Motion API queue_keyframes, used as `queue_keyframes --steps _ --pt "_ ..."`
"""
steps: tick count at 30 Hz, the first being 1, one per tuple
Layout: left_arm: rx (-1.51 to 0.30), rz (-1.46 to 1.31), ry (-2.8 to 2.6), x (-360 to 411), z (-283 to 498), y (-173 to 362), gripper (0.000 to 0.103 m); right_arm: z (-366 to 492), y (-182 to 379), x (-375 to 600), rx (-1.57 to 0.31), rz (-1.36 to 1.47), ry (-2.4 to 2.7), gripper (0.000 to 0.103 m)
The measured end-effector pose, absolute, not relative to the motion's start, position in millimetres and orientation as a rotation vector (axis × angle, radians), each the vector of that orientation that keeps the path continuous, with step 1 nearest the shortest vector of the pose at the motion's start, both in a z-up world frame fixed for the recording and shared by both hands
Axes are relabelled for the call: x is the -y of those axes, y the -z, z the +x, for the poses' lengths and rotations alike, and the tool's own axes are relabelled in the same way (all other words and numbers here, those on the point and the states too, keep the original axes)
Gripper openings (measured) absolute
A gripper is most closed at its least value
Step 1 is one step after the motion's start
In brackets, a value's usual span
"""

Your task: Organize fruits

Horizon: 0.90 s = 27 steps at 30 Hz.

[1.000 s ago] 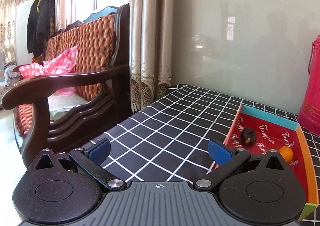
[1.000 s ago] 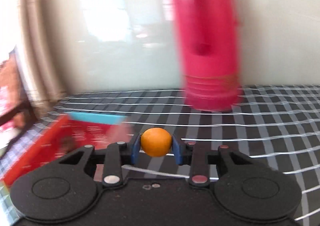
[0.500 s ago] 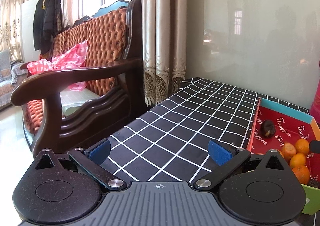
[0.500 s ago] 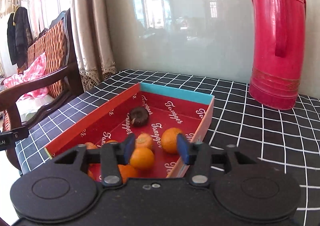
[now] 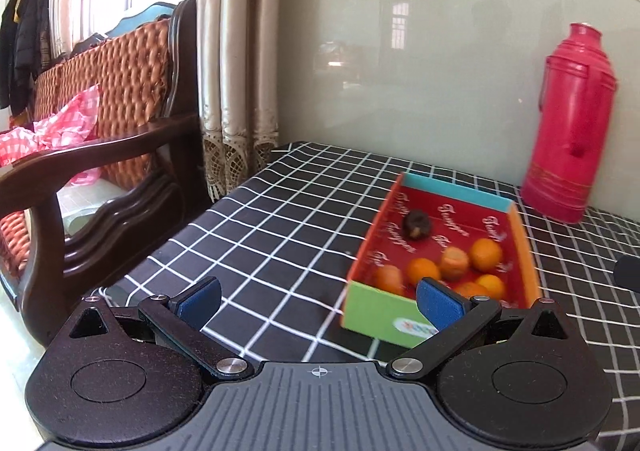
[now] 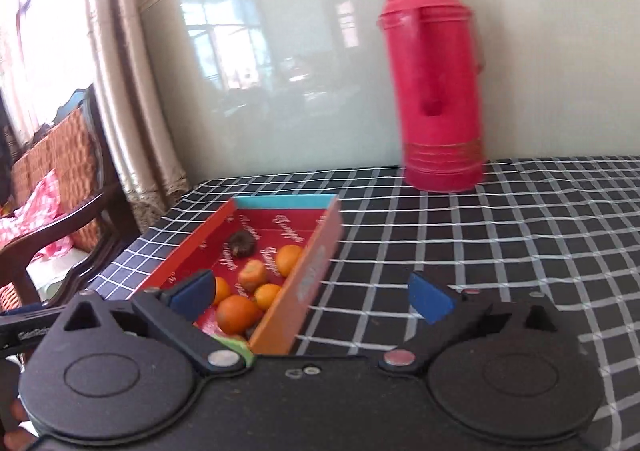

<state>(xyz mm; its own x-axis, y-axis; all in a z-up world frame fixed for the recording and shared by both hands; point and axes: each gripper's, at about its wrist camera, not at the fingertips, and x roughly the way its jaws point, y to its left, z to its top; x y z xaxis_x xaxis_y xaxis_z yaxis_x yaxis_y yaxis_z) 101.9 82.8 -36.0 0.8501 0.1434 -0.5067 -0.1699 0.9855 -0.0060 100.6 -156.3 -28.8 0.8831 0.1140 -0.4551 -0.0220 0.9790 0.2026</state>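
Note:
A red cardboard box (image 5: pixel 522 239) with a teal far wall and green near wall sits on the checked tablecloth. It holds several oranges (image 5: pixel 485 254) and one dark fruit (image 5: pixel 416 225). The box (image 6: pixel 308 271), the oranges (image 6: pixel 237 313) and the dark fruit (image 6: pixel 241 243) also show in the right wrist view. My left gripper (image 5: pixel 318 301) is open and empty, near the box's front left. My right gripper (image 6: pixel 310 293) is open and empty, above the box's near right corner.
A tall red thermos (image 5: pixel 570 123) stands behind the box against the wall, also in the right wrist view (image 6: pixel 436 83). A wooden armchair (image 5: pixel 104 139) with a pink cloth stands left of the table. The black checked tablecloth (image 6: pixel 500 251) stretches right.
My right gripper let go of the orange into the box, opened wide and drew back to the right. My left gripper swung right, bringing the box and thermos into view.

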Motion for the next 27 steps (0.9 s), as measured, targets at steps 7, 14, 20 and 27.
queue_keyframes --steps 7,14,20,27 --pt "-0.498 -0.033 -0.138 -68.9 44.9 9.5 0.103 49.8 14.0 155.3 -0.483 0.156 -0.02 0.097" --pt "-0.464 -0.018 -0.102 -61.1 10.3 -7.9 0.103 15.9 0.0 141.2 -0.443 0.094 0.008 0.097" --pt "-0.446 -0.008 -0.079 -55.2 3.2 -14.5 0.103 16.6 -3.8 134.5 -0.447 0.08 -0.009 0.097" --pt "-0.437 -0.013 -0.087 -57.2 3.6 -16.7 0.103 14.5 -3.3 131.8 -0.446 0.098 -0.021 0.097"
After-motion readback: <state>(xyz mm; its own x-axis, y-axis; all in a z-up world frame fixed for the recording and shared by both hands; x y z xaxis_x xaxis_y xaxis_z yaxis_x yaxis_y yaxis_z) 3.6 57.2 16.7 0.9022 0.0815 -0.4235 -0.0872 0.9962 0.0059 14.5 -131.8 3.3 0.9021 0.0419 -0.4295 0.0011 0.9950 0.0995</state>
